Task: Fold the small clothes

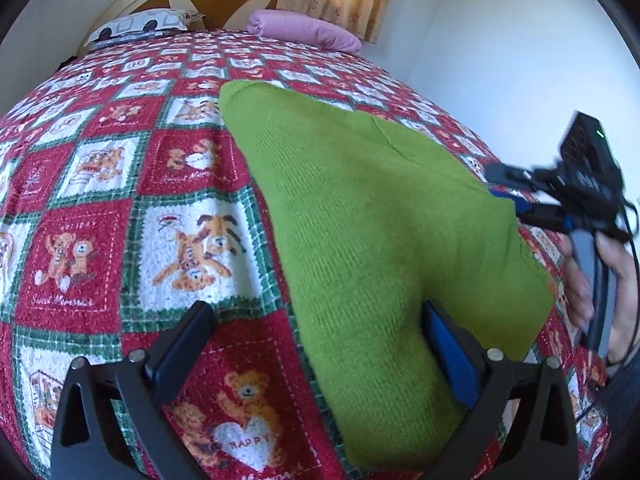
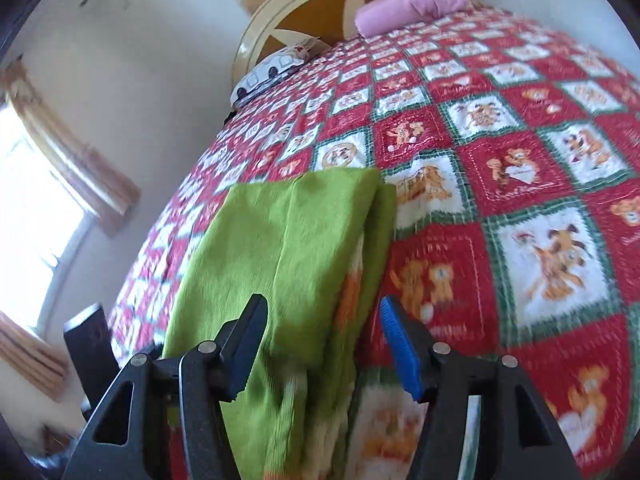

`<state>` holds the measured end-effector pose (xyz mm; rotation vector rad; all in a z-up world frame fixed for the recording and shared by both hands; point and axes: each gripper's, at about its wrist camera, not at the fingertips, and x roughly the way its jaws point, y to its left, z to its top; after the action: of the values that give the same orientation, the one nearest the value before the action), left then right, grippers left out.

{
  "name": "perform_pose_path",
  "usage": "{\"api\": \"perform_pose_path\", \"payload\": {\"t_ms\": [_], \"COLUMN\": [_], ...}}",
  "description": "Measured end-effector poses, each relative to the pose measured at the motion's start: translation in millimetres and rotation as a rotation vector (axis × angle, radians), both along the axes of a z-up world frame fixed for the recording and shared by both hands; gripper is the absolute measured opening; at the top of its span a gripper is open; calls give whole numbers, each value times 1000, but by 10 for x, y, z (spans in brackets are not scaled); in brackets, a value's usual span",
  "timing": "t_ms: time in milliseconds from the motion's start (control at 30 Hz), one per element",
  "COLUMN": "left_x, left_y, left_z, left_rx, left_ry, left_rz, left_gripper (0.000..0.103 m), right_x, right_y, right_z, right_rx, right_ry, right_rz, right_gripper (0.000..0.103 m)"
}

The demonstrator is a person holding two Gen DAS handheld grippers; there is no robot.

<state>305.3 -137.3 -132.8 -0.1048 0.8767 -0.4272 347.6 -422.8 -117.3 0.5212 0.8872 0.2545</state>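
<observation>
While the green garment (image 1: 380, 240) lies folded on the quilt (image 1: 80, 208), both the left gripper (image 1: 320, 344) and the right gripper (image 2: 324, 340) stand wide with 2 fingers apart, seemingly gripping nothing, so press edges flat before folding again.
</observation>
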Motion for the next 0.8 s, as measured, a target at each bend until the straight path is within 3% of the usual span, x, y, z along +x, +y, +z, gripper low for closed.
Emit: {"api": "perform_pose_path", "payload": {"t_ms": [100,267,567,800], "left_x": [-7,4,25,42], "left_y": [-26,-29,-62,-85], "left_z": [-7,-21,-35,-41], "left_rx": [15,18,27,30], "left_ry": [-1,1,4,8], "left_rz": [-6,-13,-26,-35], "left_gripper": [103,103,103,103], "right_x": [216,473,702,848], "right_y": [-47,-25,-128,-4], "right_z": [-126,-279,-389,-433], "right_rx": [61,76,153,149], "right_ry": [48,94,63,55], "right_rz": [-13,-17,-20,19], "right_gripper": [60,60,59,57]}}
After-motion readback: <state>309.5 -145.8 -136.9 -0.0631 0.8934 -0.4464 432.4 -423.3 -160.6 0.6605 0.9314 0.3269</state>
